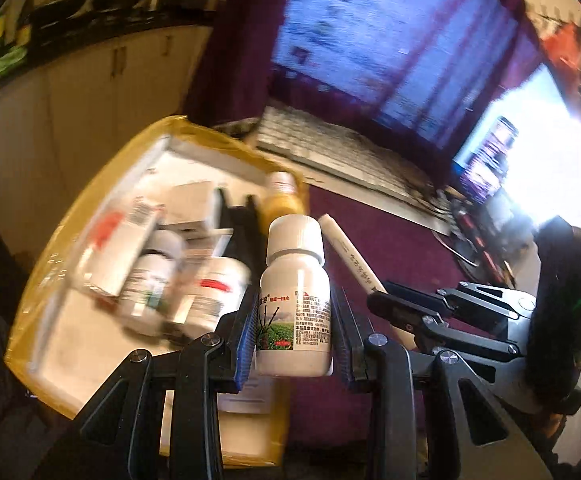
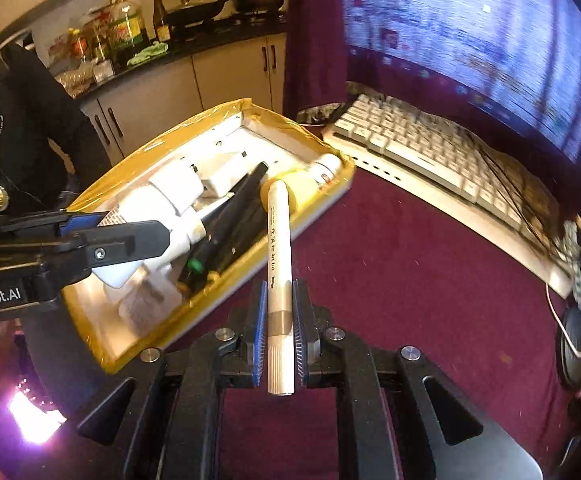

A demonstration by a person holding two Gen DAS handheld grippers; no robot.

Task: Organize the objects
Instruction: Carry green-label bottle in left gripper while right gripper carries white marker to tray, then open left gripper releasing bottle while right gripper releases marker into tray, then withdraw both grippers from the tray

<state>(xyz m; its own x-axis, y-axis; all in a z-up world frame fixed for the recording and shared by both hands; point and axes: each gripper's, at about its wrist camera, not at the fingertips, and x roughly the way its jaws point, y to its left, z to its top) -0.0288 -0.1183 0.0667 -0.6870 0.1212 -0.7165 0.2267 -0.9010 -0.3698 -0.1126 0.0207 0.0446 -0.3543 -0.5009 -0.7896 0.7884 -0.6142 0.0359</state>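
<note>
While the left gripper [image 1: 292,308] clamps a white bottle [image 1: 295,296] upright above the yellow tray's [image 2: 314,136] edge, the right gripper [image 2: 280,320] pinches a white marker [image 2: 279,264] over the maroon cloth [image 2: 390,272], beside that cluttered tray.

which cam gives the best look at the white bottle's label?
Left wrist. The white bottle stands upright between the left gripper pads, label sharp and facing the lens. In the right wrist view the bottle shows only from the side, above the yellow tray, partly behind the gripper's finger, label unreadable.
</note>
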